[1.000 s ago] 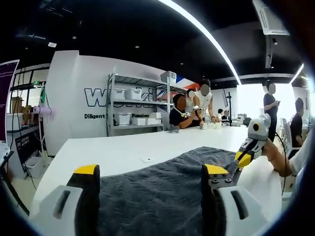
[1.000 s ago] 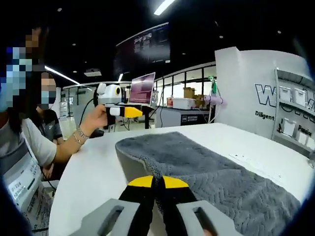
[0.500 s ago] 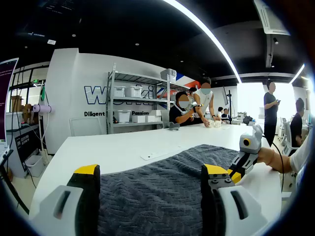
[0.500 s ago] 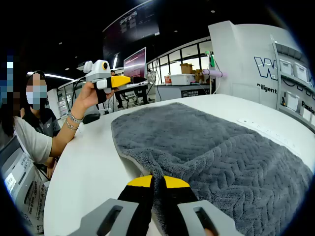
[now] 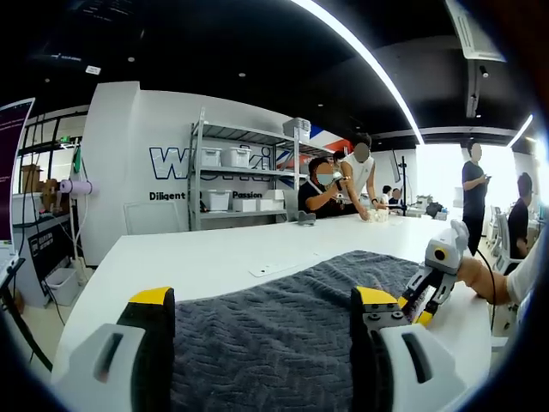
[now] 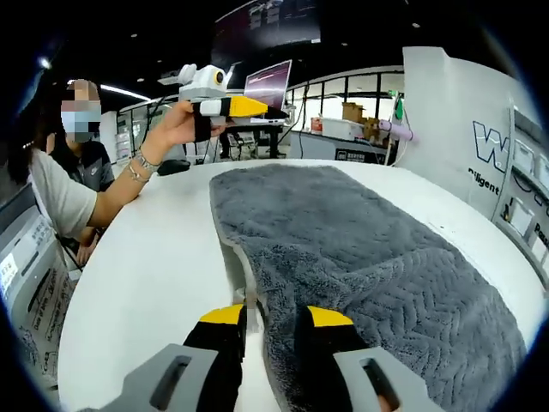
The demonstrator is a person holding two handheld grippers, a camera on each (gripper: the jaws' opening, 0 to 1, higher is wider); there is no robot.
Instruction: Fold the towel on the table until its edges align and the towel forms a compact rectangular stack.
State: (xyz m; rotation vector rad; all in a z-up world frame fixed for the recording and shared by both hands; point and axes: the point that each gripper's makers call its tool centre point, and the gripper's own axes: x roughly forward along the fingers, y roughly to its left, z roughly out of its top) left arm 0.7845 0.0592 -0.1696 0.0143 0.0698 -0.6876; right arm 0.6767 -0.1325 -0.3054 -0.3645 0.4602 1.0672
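A dark grey towel (image 5: 274,330) (image 6: 369,249) lies spread on the white table (image 5: 206,257) (image 6: 137,266). Its near edge is folded over, showing the plusher underside. My left gripper (image 5: 263,298) hovers low over one end of the towel, jaws wide apart with nothing held; in the right gripper view the left gripper (image 6: 249,106) is held up in a hand beyond the far end. My right gripper (image 6: 276,315) stands open at the folded edge, with towel between its jaws. In the left gripper view the right gripper (image 5: 420,305) rests low at the towel's right side.
A small white slip (image 5: 268,269) lies on the table past the towel. Metal shelves with white bins (image 5: 232,184) stand at the back wall, and people (image 5: 330,193) work at the table's far end. The person (image 6: 51,184) holding the grippers is at the table's left edge.
My right gripper's jaws, shut on the towel's edge before, have parted, and the edge now lies lower on the table. The left gripper stays open.
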